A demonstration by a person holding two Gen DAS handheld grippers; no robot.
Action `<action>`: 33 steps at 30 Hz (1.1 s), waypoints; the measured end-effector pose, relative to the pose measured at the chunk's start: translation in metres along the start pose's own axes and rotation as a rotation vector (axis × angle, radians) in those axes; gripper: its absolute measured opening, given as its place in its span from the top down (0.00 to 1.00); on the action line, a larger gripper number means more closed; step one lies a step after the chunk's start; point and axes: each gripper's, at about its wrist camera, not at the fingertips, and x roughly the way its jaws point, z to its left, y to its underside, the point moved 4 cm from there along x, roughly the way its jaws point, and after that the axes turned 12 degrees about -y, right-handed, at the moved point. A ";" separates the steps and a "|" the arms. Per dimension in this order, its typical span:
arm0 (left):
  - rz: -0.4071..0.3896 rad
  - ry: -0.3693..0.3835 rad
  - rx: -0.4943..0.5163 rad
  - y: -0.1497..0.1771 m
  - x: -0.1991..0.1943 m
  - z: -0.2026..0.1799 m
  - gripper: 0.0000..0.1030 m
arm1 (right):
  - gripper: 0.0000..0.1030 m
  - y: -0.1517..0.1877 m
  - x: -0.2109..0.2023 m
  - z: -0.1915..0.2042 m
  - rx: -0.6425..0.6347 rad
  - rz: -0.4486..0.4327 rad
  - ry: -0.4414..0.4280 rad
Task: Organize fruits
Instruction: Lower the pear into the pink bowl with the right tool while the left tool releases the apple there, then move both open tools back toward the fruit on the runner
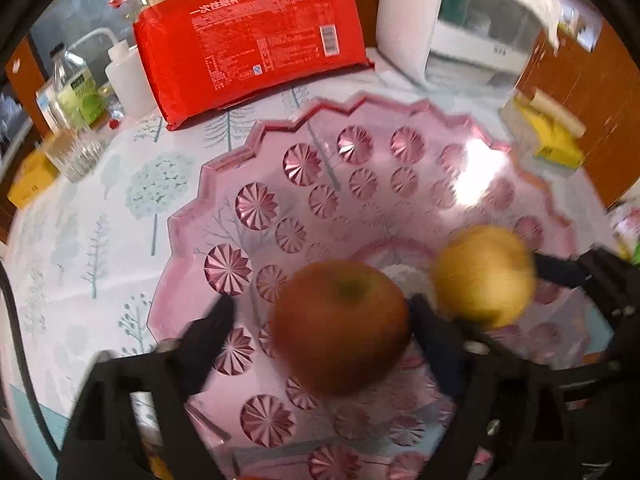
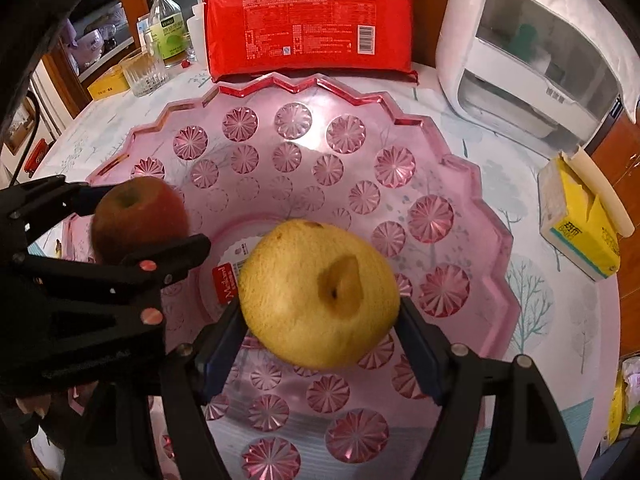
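Right hand-held gripper point(image 2: 320, 320) pads flank yellow pear point(image 2: 320, 294), over pink bowl point(image 2: 460, 184).

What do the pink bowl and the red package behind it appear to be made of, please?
The pink bowl looks like transparent moulded plastic, possibly glass: the tablecloth pattern shows through it and its cut starburst facets catch glare. The red package looks like glossy plastic film: it wrinkles, shines, and turns clear at the top, where paper cups show through.

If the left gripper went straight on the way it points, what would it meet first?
Most likely the red apple between the open jaws of the left gripper, then the floor of the pink bowl beneath it. Depth is unclear.
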 end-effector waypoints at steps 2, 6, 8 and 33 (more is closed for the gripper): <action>-0.015 0.040 -0.035 -0.002 -0.011 0.003 0.06 | 0.16 -0.002 -0.009 0.001 0.007 -0.036 -0.006; -0.064 0.020 -0.028 -0.004 -0.032 0.003 0.06 | 0.15 -0.005 -0.024 0.005 0.010 -0.078 -0.014; -0.093 0.010 -0.012 -0.004 -0.045 0.003 0.06 | 0.15 -0.006 -0.031 0.008 0.006 -0.089 -0.010; -0.254 -0.029 -0.106 0.040 -0.182 0.066 0.06 | 0.15 0.025 -0.131 0.058 0.045 -0.231 -0.108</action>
